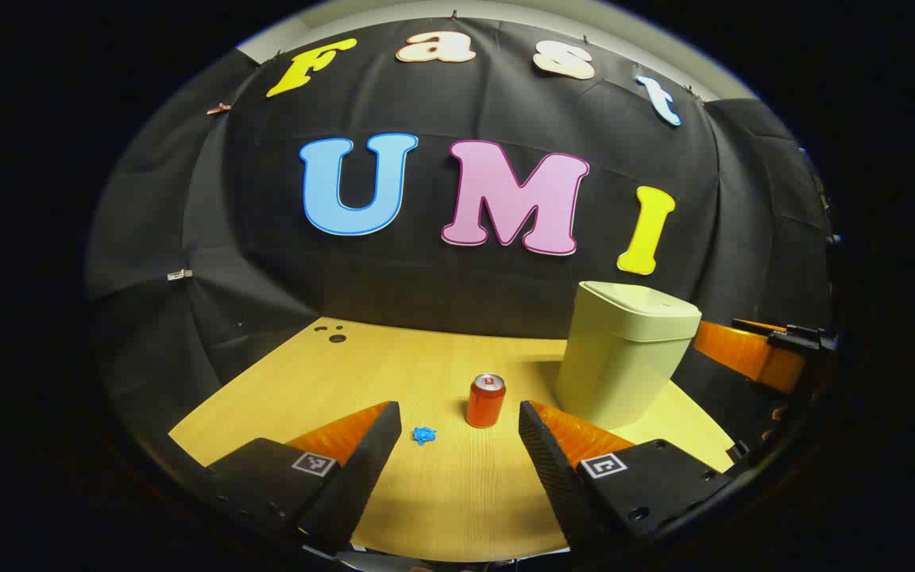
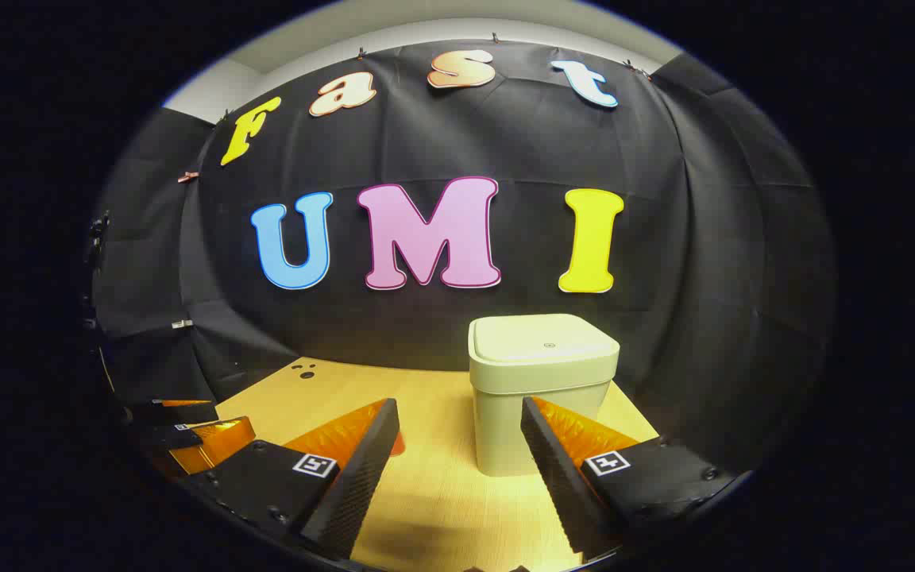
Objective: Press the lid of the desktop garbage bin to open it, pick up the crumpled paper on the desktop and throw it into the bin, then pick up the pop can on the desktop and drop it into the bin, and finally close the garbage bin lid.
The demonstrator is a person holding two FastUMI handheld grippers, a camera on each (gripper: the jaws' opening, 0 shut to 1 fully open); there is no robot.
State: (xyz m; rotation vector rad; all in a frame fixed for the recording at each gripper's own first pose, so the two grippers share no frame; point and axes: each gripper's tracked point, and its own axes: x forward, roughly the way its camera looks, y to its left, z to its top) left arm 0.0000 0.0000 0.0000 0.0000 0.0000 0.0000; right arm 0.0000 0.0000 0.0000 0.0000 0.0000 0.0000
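We see the wooden bench (image 1: 442, 492) carrying a pale green garbage bin (image 1: 624, 357) toward its right rear, lid (image 2: 543, 343) closed. Left of the bin stands an orange pop can (image 1: 486, 401), upright, and just left of that lies a small blue crumpled paper (image 1: 424, 434). Our left gripper (image 1: 457, 453) and right gripper (image 2: 457, 453) hover above the bench, jaws spread wide, holding nothing.

You are seeing a pale cream bin (image 2: 541, 397), an orange-red can (image 1: 486, 401) with silver top, blue crumpled paper (image 1: 424, 434), and a light wood-grain bench (image 1: 442, 492).
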